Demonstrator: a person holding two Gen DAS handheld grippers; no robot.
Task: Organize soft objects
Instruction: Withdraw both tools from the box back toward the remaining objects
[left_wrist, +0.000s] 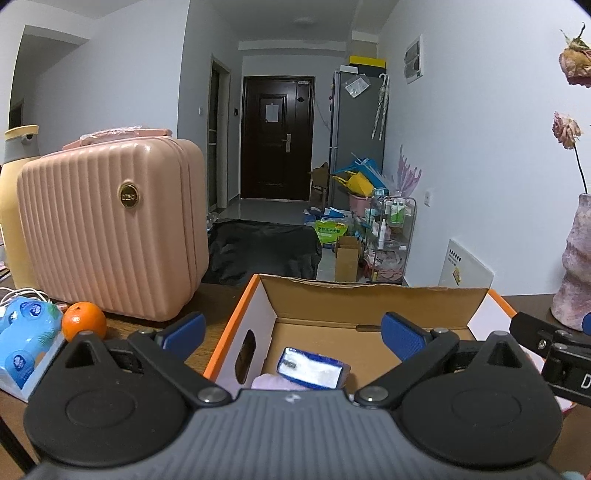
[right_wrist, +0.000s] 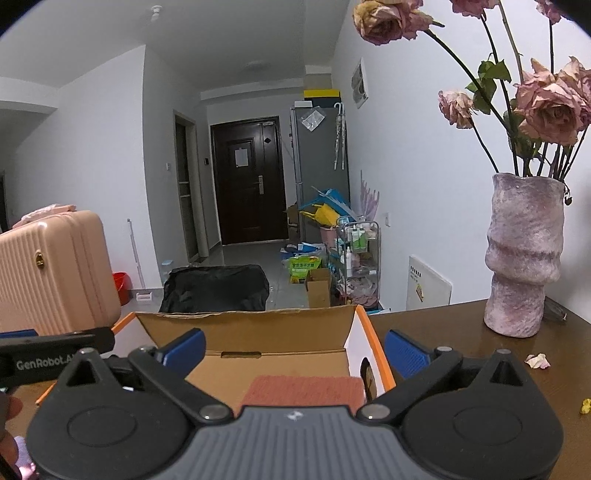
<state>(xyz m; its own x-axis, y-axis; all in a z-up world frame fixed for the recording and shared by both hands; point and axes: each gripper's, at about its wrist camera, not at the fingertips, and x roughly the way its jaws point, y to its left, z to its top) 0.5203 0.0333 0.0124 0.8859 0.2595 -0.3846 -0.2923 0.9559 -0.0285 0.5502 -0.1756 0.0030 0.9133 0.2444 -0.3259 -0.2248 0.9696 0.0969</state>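
Soft stuff sits in the cardboard box (left_wrist: 369, 306), orange-edged, open top, on the brown table (right_wrist: 461, 343). In my left view I see a blue-and-white packet (left_wrist: 312, 371) low in the box with a pale pink soft thing (left_wrist: 275, 382) touching its near-left side; could be cloth, the gripper body hides most of it. In my right view the box holds a reddish-brown flat pad (right_wrist: 306, 391), long axis running across the view, lying on the box floor toward the right wall.

Both grippers are spread wide with nothing between the pads. My left gripper (left_wrist: 295, 330) hangs over the box's left half, its packet straight ahead and below the jaws. My right gripper (right_wrist: 295, 349) straddles the box's right wall, the pad ahead and below, slightly left of centre. Each arm is nearest its own item.

Anything still to sort looks to be off to the left: a blue printed pack (left_wrist: 26, 336) in a tray beside an orange (left_wrist: 84, 320), just in front of the pink suitcase (left_wrist: 110, 229). Left arm is nearer to that. Only the left view shows that cluster; only the right view shows the full vase (right_wrist: 524, 254) of dried roses and loose petals (right_wrist: 537, 360) on the table
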